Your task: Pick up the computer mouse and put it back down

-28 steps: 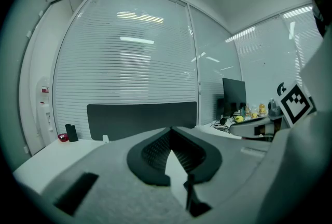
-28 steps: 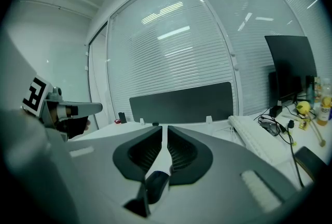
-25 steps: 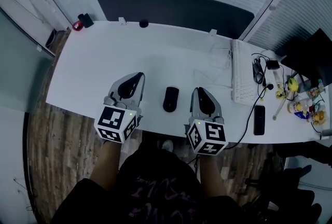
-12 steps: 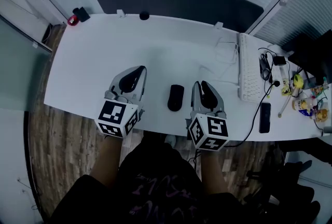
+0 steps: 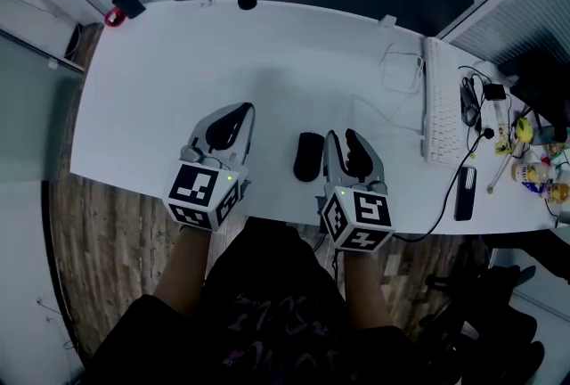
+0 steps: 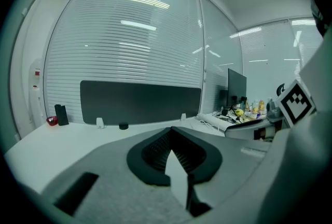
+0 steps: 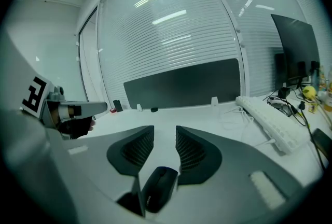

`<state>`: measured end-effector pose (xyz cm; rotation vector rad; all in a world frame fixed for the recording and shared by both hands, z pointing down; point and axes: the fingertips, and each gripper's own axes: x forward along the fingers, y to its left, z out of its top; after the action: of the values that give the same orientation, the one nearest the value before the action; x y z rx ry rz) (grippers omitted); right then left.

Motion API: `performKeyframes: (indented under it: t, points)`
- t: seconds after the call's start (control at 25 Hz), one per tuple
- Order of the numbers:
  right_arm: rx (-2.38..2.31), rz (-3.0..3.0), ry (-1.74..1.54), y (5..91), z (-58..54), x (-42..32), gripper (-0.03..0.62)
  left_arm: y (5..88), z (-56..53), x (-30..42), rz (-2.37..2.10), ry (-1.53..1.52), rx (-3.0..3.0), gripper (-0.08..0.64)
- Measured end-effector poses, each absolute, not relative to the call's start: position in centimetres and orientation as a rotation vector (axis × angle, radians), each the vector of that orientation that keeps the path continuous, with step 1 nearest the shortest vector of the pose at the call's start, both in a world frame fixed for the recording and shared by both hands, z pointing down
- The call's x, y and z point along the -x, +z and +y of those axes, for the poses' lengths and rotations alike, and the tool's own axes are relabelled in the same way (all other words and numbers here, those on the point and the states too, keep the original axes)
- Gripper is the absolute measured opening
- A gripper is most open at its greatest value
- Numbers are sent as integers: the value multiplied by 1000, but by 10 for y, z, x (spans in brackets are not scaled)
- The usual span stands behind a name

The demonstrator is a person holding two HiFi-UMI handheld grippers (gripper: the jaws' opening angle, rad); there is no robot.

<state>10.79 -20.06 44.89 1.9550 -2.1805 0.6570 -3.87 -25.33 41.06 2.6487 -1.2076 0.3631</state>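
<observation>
On the table, at nine o'clock of my right gripper, the computer mouse lies not yet lifted; those fingers have just been opening, clamping nothing, and my left gripper has its fingers together.

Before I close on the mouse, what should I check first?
1. Right gripper jaws apart, having just been opening: ok.
2. Mouse between the pads: not ok; it shows back near the jaws' base and is not gripped.
3. Mouse lying flat on the desk: ok.
4. Left gripper shut, empty and away from the mouse: ok.
5. Keyboard well off to the side: ok.
</observation>
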Motion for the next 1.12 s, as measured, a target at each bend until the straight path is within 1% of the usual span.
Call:
performKeyframes:
  t: [0.2,0.88,1.12]
  points:
    - [-1919,-2154,709,471,-204,-101,166,431,-259,37,-1178,388,-2623,5]
    - [-1761,-2073,877,551,-200,-72,322,495,-260,31,-1088,471,-2545,5]
    - [-1727,-2041,918,576,-196,-66,344,517,-259,37,-1077,495,-2510,5]
